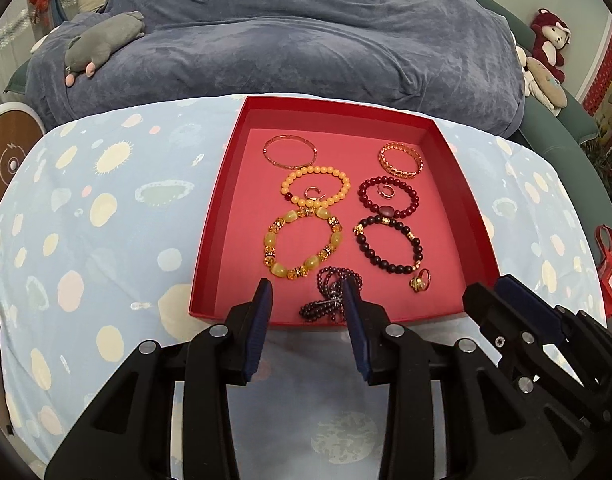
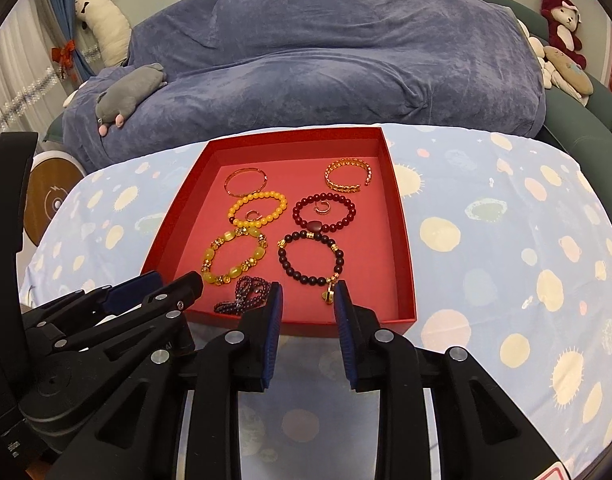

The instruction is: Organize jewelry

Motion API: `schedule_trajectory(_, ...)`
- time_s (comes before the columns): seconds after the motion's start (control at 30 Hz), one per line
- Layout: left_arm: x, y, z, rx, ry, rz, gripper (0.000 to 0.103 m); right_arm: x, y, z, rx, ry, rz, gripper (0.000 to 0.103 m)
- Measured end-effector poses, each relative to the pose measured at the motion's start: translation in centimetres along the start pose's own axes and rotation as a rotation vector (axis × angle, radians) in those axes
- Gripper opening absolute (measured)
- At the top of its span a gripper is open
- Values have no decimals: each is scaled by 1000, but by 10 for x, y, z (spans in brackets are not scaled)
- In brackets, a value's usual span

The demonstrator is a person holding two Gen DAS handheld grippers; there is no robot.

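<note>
Red tray [image 1: 226,216] on spotted cloth, jewelry inside. Thin gold bangle [image 1: 290,151] and wide gold cuff [image 1: 401,159] at far wall; dark bead strand [image 1: 330,294] at near wall. Left gripper [image 1: 307,316] and right gripper [image 2: 307,316] near tray's front edge, jaws spread, nothing between them.

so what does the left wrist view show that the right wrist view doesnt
Only the left wrist view: the gold ring in plain sight near the box's front, and a red bag at the right edge.

Only the right wrist view: a cream plush toy by the curtain.

Both: the red box of bracelets, the dark bead necklace, the grey plush, and both tongs open and empty.
</note>
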State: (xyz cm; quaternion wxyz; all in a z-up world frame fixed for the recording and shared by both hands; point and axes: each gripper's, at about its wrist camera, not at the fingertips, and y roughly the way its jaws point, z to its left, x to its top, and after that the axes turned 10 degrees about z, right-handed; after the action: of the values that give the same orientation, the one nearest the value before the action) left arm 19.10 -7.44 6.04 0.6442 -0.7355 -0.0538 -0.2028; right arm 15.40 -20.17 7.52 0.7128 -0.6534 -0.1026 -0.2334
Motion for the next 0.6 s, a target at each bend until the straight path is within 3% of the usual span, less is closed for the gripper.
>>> schedule_trajectory(0.13,-10,-6,1,34,-9,-5,53,-10,-5,-1,-15,12,4,28)
schedule_trajectory(0.17,-12,-7,2,37,-13,-7,54,-12,-6,-2,-19,17,5,31)
schedule_trajectory(0.53,-32,-13,15,94,-73,-5,88,-32,-18,-19,-42,75,-17,83)
schedule_trajectory(0.6,-37,-14,16,106,-75,-9,90,-34,-20,-20,-48,68,-18,84)
